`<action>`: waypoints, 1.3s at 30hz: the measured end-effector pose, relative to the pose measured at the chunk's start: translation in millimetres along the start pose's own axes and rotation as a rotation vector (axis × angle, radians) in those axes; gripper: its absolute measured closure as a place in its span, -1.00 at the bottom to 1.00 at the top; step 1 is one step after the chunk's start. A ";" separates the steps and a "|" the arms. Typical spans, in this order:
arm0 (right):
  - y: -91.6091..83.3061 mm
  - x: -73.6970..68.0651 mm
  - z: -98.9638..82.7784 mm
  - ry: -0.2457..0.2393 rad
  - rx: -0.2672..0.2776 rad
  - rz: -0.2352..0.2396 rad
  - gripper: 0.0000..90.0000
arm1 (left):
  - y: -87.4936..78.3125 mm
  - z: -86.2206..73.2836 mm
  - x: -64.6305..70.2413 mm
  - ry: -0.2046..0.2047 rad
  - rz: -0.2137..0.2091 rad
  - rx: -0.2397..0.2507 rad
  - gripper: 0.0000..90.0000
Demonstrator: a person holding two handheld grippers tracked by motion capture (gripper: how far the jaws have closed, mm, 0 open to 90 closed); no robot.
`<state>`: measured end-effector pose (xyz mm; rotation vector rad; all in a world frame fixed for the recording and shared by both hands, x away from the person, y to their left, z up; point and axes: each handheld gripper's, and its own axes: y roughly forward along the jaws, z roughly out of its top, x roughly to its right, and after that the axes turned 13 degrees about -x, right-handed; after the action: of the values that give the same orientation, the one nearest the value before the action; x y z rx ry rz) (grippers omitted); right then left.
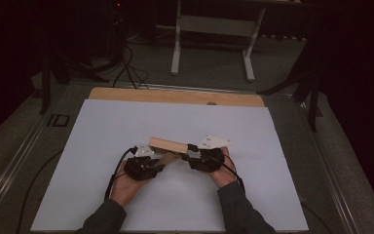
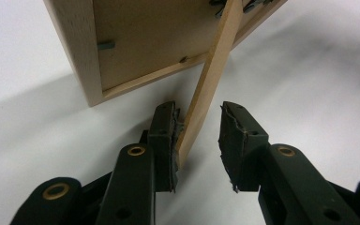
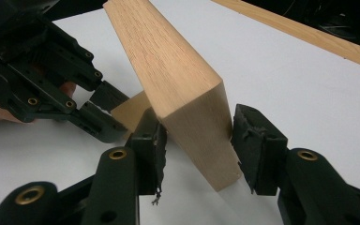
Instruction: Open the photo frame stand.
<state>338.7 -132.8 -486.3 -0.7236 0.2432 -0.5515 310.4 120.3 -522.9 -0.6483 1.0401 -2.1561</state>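
Pale beech picture frame [image 1: 168, 145] at mid worktop [image 1: 126, 122], stood on edge on white sheet, back side toward person.

Right gripper [image 3: 198, 136]: jaws wrapped around frame's right end, pads on both faces, apparently gripping to steady it upright.

Left gripper [image 2: 198, 136]: jaws half-open astride thin wooden easel strut [image 2: 211, 79]; one pad touches strut, other stands clear, no squeeze. Likely setting strut angle so frame props itself.

Frame back: smooth fibreboard panel [image 2: 150, 33], small dark metal tab [image 2: 106, 45]. Jaw pads black rubber, frayed edges.
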 end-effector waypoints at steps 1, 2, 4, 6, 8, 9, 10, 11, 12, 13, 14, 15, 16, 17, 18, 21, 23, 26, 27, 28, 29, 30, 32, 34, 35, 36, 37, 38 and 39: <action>0.0 -0.4 -0.3 0.001 0.000 0.001 0.22 | -0.1 -0.1 0.1 0.000 -0.001 0.000 0.48; -0.1 -0.5 -0.5 0.000 0.000 0.002 0.21 | -0.2 -0.1 0.1 0.001 -0.002 -0.002 0.48; -0.3 -1.1 -0.9 -0.002 -0.004 0.004 0.21 | -0.3 -0.3 0.3 0.003 -0.003 -0.004 0.47; -0.2 -1.7 -1.4 -0.006 -0.004 0.005 0.20 | -0.4 -0.6 0.6 0.005 -0.005 -0.007 0.46; -0.2 -2.7 -2.2 -0.008 -0.006 0.007 0.20 | -0.5 -1.0 0.9 0.008 -0.006 -0.010 0.45; -0.3 -3.0 -2.5 -0.009 -0.008 0.008 0.19 | -0.4 -1.2 1.1 0.007 -0.008 -0.012 0.45; -0.4 -3.4 -2.7 -0.010 -0.010 0.009 0.19 | -0.2 -1.3 1.2 0.007 -0.010 -0.014 0.44; -0.5 -3.9 -3.0 -0.014 -0.012 0.010 0.18 | 0.0 -1.6 1.3 0.005 -0.010 -0.015 0.44; -0.5 -4.6 -3.2 -0.018 -0.013 0.011 0.18 | 0.1 -1.8 1.4 0.003 -0.012 -0.015 0.43; -0.6 -5.3 -3.5 -0.018 -0.014 0.009 0.18 | 0.0 -1.9 1.3 0.004 -0.013 -0.016 0.43; -0.8 -5.3 -3.8 -0.015 -0.014 0.010 0.19 | -0.1 -2.1 1.4 0.002 -0.015 -0.015 0.43; -1.0 -5.1 -4.1 -0.012 -0.014 0.012 0.19 | -0.3 -2.1 1.3 0.004 -0.016 -0.016 0.42; -1.0 -4.9 -4.3 -0.012 -0.014 0.013 0.19 | -0.2 -2.2 1.5 0.002 -0.017 -0.014 0.42; -0.9 -4.9 -4.5 -0.010 -0.013 0.014 0.19 | -0.2 -2.3 1.4 0.002 -0.018 -0.014 0.42; -0.9 -5.1 -4.6 -0.010 -0.013 0.013 0.19 | -0.3 -2.4 1.3 0.002 -0.019 -0.014 0.41; -1.1 -5.1 -4.7 -0.011 -0.015 0.014 0.18 | -0.2 -2.5 1.3 0.002 -0.021 -0.013 0.40; -1.1 -4.9 -4.8 -0.011 -0.014 0.016 0.18 | -0.2 -2.5 1.2 0.002 -0.022 -0.012 0.40; -1.2 -5.0 -4.8 -0.013 -0.014 0.017 0.16 | -0.4 -2.6 1.4 0.005 -0.020 -0.013 0.39; -1.2 -5.1 -4.8 -0.013 -0.014 0.017 0.16 | -0.5 -2.6 1.5 0.005 -0.019 -0.013 0.39; -1.3 -5.1 -4.8 -0.013 -0.015 0.018 0.16 | -0.6 -2.6 1.7 0.005 -0.018 -0.012 0.39; -1.4 -5.2 -4.8 -0.013 -0.015 0.019 0.15 | -0.7 -2.7 1.9 0.005 -0.017 -0.012 0.38; -1.5 -5.3 -4.8 -0.013 -0.015 0.018 0.15 | -1.0 -2.7 2.1 0.008 -0.015 -0.013 0.38; -1.8 -5.4 -4.8 -0.015 -0.014 0.019 0.15 | -1.3 -2.9 2.6 0.008 -0.014 -0.011 0.37; -2.4 -5.6 -4.6 -0.016 -0.014 0.020 0.14 | -2.0 -3.1 2.7 0.013 -0.011 -0.011 0.36; -2.5 -5.7 -4.5 -0.016 -0.013 0.020 0.13 | -2.7 -3.2 3.0 0.014 -0.009 -0.008 0.36; -2.7 -5.8 -4.4 -0.017 -0.011 0.021 0.13 | -3.3 -3.2 3.3 0.013 -0.008 -0.003 0.35; -2.6 -5.9 -4.4 -0.018 -0.012 0.020 0.11 | -4.3 -3.4 3.1 0.015 -0.006 -0.001 0.35; -2.4 -6.0 -4.4 -0.019 -0.015 0.020 0.10 | -5.2 -3.5 3.0 0.013 -0.005 0.003 0.35; -1.9 -6.0 -4.4 -0.019 -0.018 0.020 0.07 | -6.1 -3.6 2.5 0.015 -0.004 0.005 0.34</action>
<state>331.2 -133.0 -488.1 -0.7431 0.2379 -0.5238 304.2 123.2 -519.6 -0.6332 1.0417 -2.1693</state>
